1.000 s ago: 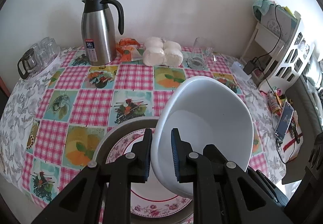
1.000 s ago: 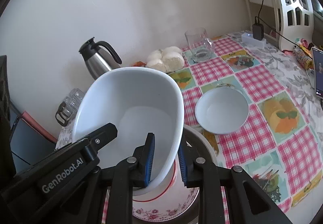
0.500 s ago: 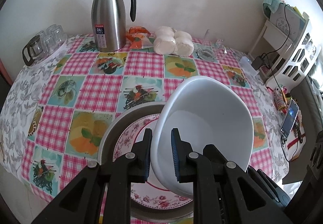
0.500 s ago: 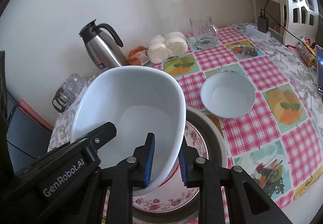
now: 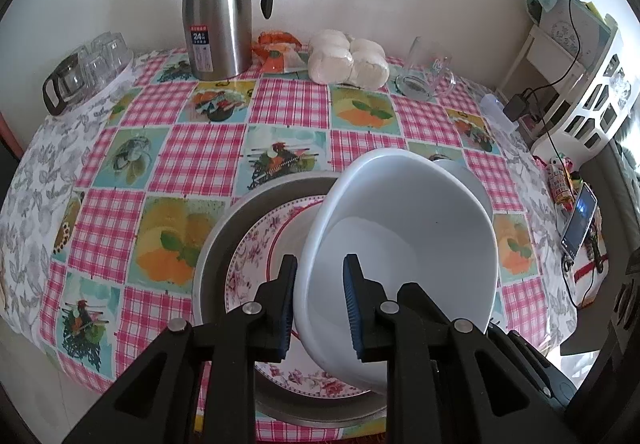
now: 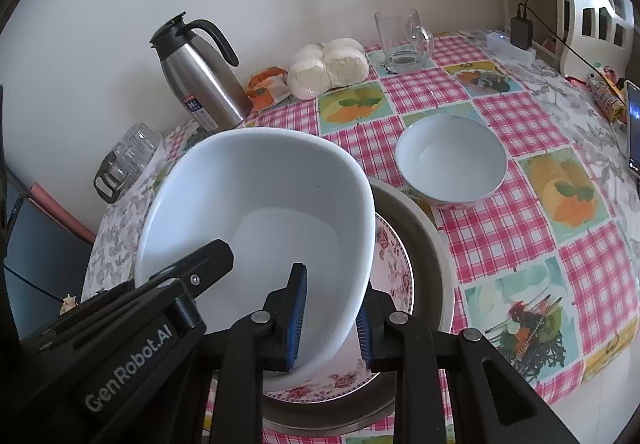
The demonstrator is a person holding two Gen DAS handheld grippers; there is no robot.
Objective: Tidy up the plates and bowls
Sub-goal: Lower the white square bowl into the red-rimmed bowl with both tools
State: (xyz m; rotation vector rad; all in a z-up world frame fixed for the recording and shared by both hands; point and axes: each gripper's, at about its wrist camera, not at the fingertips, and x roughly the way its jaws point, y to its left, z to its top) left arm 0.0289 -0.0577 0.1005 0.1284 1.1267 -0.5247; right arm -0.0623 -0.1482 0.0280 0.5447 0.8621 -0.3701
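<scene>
Checked pink cloth covers the counter point(image 5: 200, 148) where 2 hand-held grippers carry 1 large white bowl point(image 5: 404, 244) over a stack of dishes.

Left hand-held gripper point(image 5: 318, 304) straddles the bowl's left rim, its jaws having just been opening, the wall between them and seemingly barely touched; right hand-held gripper point(image 6: 330, 318) pinches the opposite rim. Tilted, its mouth toward the cameras, the bowl hangs just above the floral plate point(image 5: 256, 256), which sits inside a metal basin point(image 5: 212, 244). Directly below and slightly ahead of both tools lies that plate, so the likely next move is a short descent. Beyond the basin a smaller white bowl point(image 6: 452, 160) waits, nearer the right hand.
</scene>
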